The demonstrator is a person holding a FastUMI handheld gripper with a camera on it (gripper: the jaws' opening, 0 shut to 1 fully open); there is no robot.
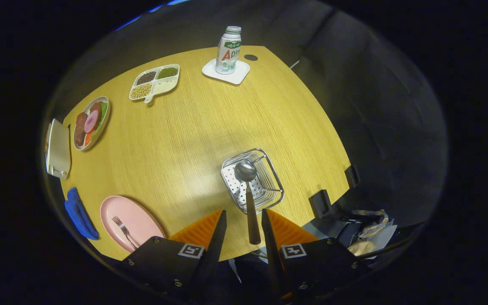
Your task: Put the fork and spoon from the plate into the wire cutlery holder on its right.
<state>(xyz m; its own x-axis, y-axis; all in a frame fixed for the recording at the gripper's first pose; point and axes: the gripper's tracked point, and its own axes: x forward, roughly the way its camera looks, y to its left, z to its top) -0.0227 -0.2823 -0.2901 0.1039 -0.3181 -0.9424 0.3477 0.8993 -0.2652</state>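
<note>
Gripper (244, 224) fingers sit narrowly apart with the spoon (248, 192) handle between them, though I can't tell if they actually press it. Its bowl rests in the wire cutlery holder (269, 169) just ahead. Over on the pink plate (136, 212), the fork (123, 231) lies beside my left finger.

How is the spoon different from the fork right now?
The spoon sits between the tongs, its bowl over the wire cutlery holder; the fork lies flat on the pink plate, off to the tongs' left. The spoon has a dark brown handle; the fork looks all metal. The spoon looks bigger, being nearer the camera. Whether the fingers press the handle, I cannot tell. Both have shiny metal heads.
</note>
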